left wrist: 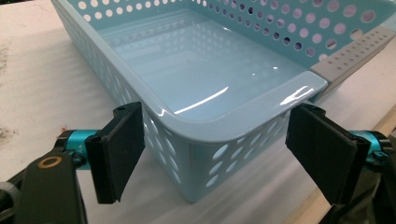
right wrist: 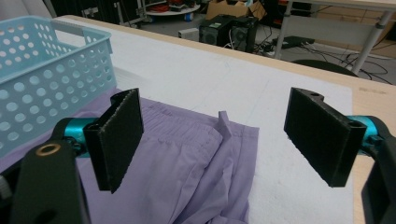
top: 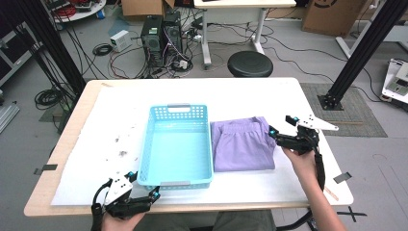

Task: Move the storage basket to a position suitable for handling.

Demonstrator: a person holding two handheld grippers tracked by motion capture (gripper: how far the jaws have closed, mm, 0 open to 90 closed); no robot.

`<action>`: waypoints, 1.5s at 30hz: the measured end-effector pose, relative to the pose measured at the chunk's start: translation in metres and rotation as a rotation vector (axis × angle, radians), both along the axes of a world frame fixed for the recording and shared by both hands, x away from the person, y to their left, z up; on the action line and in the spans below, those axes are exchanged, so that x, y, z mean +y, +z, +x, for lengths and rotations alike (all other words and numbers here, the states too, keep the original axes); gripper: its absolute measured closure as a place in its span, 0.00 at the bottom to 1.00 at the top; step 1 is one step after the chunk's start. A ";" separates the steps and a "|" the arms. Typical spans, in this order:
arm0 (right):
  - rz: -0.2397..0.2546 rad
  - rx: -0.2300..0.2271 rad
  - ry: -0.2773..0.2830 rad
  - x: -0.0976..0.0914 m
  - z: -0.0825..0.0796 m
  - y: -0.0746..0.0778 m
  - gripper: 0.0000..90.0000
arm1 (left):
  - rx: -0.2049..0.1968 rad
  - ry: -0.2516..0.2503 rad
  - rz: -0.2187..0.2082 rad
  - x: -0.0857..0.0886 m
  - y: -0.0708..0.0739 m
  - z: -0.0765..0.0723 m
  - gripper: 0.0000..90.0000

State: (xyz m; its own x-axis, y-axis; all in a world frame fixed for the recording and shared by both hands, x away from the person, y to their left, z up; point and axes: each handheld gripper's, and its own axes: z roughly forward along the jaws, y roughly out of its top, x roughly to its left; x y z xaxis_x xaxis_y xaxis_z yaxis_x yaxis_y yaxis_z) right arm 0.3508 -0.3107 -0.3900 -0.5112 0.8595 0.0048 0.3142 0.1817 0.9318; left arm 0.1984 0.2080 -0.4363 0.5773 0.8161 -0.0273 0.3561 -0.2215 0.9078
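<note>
Simply an unmarked blue basket (top: 175,147), lilac garment (top: 243,144).

Desk (top: 288,91): pale wood edge, white sheet over the top, dark specks on the sheet left of centre. Floor beyond the far edge: round black stool (top: 249,63); two black computer towers (top: 161,34) amid tangled cables; small white box (top: 120,40); cardboard boxes (top: 332,14); white table legs (top: 207,38). Black frame posts (top: 365,48) at both sides.
</note>
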 end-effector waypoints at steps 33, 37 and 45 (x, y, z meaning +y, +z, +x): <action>-0.008 0.006 0.106 0.030 0.001 0.002 0.22 | -0.023 -0.105 0.011 0.052 0.023 0.057 0.42; -0.009 -0.008 0.163 0.040 0.005 0.003 0.31 | -0.007 -0.141 0.011 0.062 0.024 0.070 0.42; -0.008 -0.026 0.240 0.077 0.029 0.007 0.31 | 0.016 -0.193 0.038 0.078 0.019 0.092 0.42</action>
State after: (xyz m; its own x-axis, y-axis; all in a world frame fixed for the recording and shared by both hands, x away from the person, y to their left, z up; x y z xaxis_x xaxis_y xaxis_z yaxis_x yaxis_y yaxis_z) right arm 0.3794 -0.2332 -0.3831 -0.7005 0.7135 -0.0171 0.2373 0.2555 0.9372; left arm 0.2904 0.2862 -0.4174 0.7231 0.6907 -0.0088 0.3178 -0.3213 0.8921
